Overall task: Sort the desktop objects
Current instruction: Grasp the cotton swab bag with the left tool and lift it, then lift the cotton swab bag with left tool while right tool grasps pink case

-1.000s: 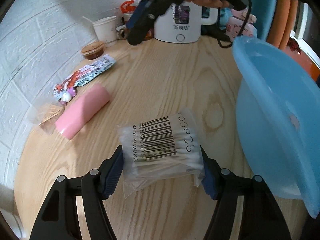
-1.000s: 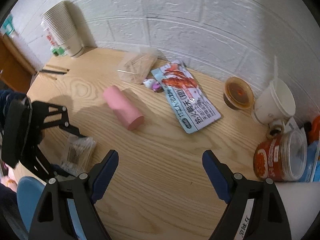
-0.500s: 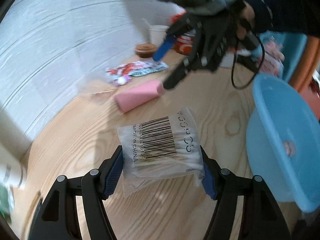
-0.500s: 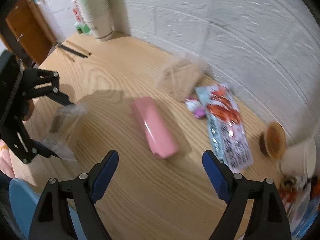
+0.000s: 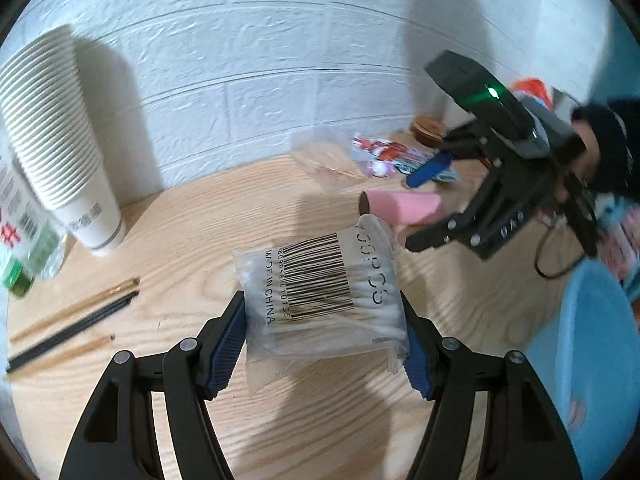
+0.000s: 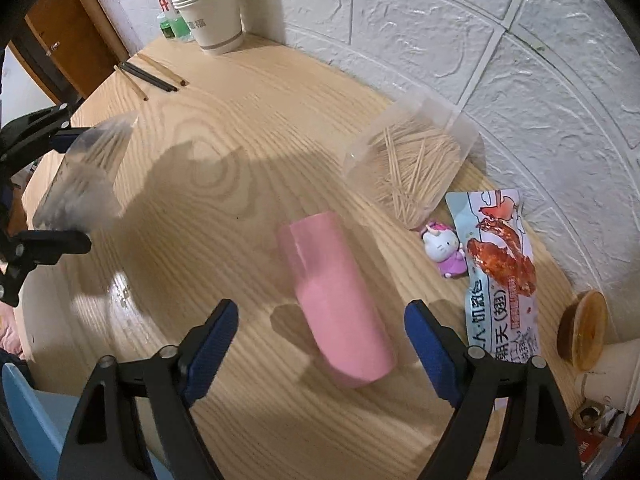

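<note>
My left gripper [image 5: 322, 344] is shut on a clear bag of cotton swabs [image 5: 324, 296] with a barcode label, held above the wooden table [image 5: 200, 232]. The bag also shows blurred at the left of the right wrist view [image 6: 84, 176]. My right gripper [image 6: 320, 344] is open, its jaws on either side of a pink roll [image 6: 336, 300] lying on the table, just above it. The right gripper [image 5: 424, 200] and pink roll [image 5: 400, 206] show in the left wrist view too.
A clear bag of toothpicks [image 6: 408, 164], a small cat toy [image 6: 444, 248], a snack packet [image 6: 500, 272] and a sauce cup [image 6: 584, 328] lie by the white brick wall. Stacked paper cups [image 5: 52, 140], chopsticks [image 5: 72, 320] and a blue basin [image 5: 592, 352] surround the table.
My left gripper has swung left with the swab bag, now facing the wall and cups. My right gripper has moved down and in over the pink roll.
</note>
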`<state>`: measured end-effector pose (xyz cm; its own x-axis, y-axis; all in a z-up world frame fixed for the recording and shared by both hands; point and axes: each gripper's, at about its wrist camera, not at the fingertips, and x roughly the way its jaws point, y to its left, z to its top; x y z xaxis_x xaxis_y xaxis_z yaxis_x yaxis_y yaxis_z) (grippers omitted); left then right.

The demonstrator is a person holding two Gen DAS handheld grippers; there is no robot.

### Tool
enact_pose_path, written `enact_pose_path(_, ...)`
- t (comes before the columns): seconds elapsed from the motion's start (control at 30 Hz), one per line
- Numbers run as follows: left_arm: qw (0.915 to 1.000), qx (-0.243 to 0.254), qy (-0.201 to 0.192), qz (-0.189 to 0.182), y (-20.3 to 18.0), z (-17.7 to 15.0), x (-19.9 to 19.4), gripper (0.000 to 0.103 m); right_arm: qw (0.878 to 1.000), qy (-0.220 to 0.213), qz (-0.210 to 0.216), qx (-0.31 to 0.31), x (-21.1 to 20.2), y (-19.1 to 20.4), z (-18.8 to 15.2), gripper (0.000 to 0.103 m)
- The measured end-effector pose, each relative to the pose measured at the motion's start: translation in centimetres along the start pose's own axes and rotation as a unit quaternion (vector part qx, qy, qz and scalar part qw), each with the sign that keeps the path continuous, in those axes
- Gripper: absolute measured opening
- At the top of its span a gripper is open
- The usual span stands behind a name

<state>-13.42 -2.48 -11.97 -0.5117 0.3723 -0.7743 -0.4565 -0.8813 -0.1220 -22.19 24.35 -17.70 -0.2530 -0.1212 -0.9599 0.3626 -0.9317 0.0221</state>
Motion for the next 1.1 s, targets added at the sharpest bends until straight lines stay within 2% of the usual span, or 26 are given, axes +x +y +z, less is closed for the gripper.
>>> enact_pose_path(0.3, 0.9998, 0.018, -0.002, 0.001, -0.7, 0.0, -0.3, 0.066, 1.000, -0.003, -0.002, -0.009, 0.8, 0.1, -0.7, 0.077)
enact_pose_path(0.33, 0.9998, 0.019, -0.002, 0.001, -0.7, 0.0, -0.2, 0.066, 1.000, -0.003, -0.003, -0.009, 1.0, 0.3, -0.7, 0.070)
enact_pose_path(0.37, 0.9998, 0.019, -0.001, 0.001, -0.8, 0.2, 0.0, 0.066, 1.000, -0.001, -0.003, -0.010, 1.1, 0.3, -0.8, 0.068)
enact_pose_path(0.4, 0.9998, 0.020, -0.002, 0.001, -0.8, 0.2, -0.1, 0.066, 1.000, -0.008, -0.009, -0.015, 1.1, 0.4, -0.9, 0.060)
enact_pose_path(0.43, 0.9998, 0.020, -0.002, 0.000, -0.9, 0.3, 0.0, 0.066, 1.000, -0.014, -0.008, -0.018, 1.0, 0.5, -1.0, 0.047)
enact_pose_path(0.5, 0.9998, 0.022, -0.001, -0.001, -0.9, 0.4, 0.3, 0.066, 0.999, -0.023, -0.007, -0.022, 0.7, 0.6, -1.1, 0.039)
enact_pose_path(0.67, 0.9997, 0.024, -0.001, -0.004, -0.9, 0.5, 0.3, 0.066, 0.999, -0.026, -0.020, -0.043, 0.8, 1.3, -1.5, 0.038)
enact_pose_path(1.1, 0.9995, 0.031, -0.002, -0.005, -0.7, 0.8, 0.1, 0.066, 0.998, -0.029, -0.049, -0.022, -0.1, 0.1, -1.7, 0.036)
